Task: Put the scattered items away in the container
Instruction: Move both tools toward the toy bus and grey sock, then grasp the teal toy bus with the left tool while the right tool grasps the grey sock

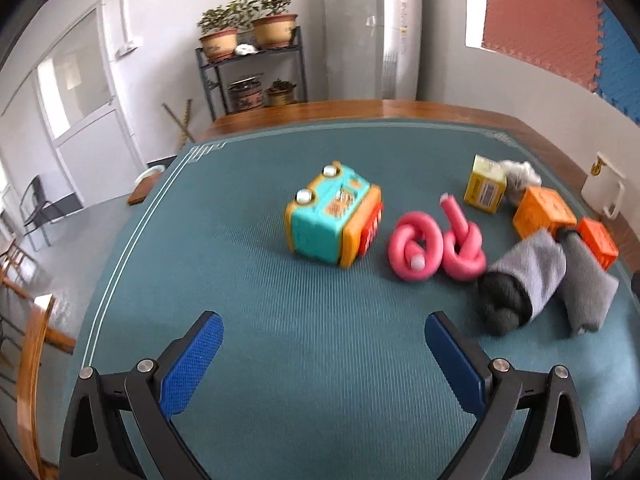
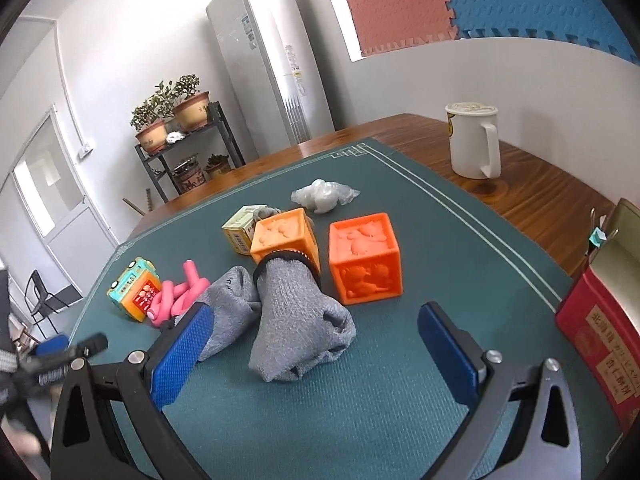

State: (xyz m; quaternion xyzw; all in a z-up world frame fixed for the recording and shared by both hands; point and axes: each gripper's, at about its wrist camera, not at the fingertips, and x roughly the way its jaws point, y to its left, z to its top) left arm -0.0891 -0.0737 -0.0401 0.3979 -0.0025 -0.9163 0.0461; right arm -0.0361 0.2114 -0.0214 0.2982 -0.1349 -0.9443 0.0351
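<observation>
Both grippers are hanging over the green mat (image 1: 280,360) with nothing in them: the left gripper (image 1: 324,364) has its blue pads spread wide apart over bare mat, and the right gripper (image 2: 316,360) is just as wide open, with the near end of the grey socks (image 2: 296,320) sitting between its fingers but not touched by either pad. The stuff to tidy is all scattered on the mat: a teal and orange toy bus (image 1: 334,216) towards the middle, a knotted pink foam tube (image 1: 436,248) just beside it, then the 2 grey socks, which lean against 1 of the 2 orange cubes (image 2: 366,262). A small yellow box (image 2: 242,230) sits behind the cubes, and a crumpled clear plastic wrapper (image 2: 324,196) lies further back. The red container (image 2: 600,356) is at the mat's right edge, lid up, only partly in view. A white mug (image 2: 474,142) stands on the wooden table (image 2: 540,196) beyond the mat.
</observation>
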